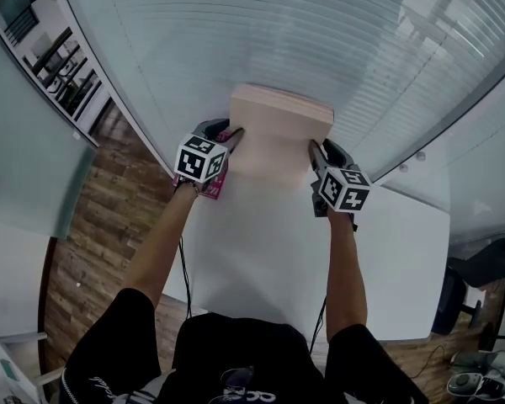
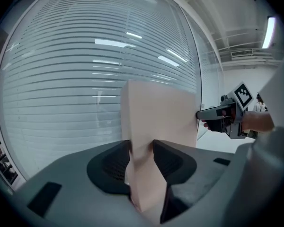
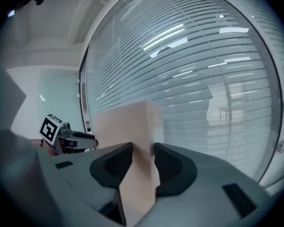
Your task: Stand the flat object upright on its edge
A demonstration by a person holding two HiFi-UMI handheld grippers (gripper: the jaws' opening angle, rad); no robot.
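Handling should be easy, by the look of it: the pale, pinkish flat slab (image 1: 282,129) reads as a thick, rigid board or foam block, probably light, with matte faces that ought not to slip, though a foam edge could dent under a hard squeeze. Its two short sides look like the best places to hold it, one at each end, so it can be pivoted onto a long edge without twisting. That is how it is held now. The left tongs (image 2: 142,148) are closed partway on the slab's left side, pads pressing both faces, and the right tongs (image 3: 143,150) clamp the right side the same way, each set standing as wide as the slab is thick. The slab sits between them over the far part of the white tabletop (image 1: 261,251), close to the window blinds (image 1: 236,32), its broad face turned toward the head view. Whether its near edge touches the tabletop cannot be told.
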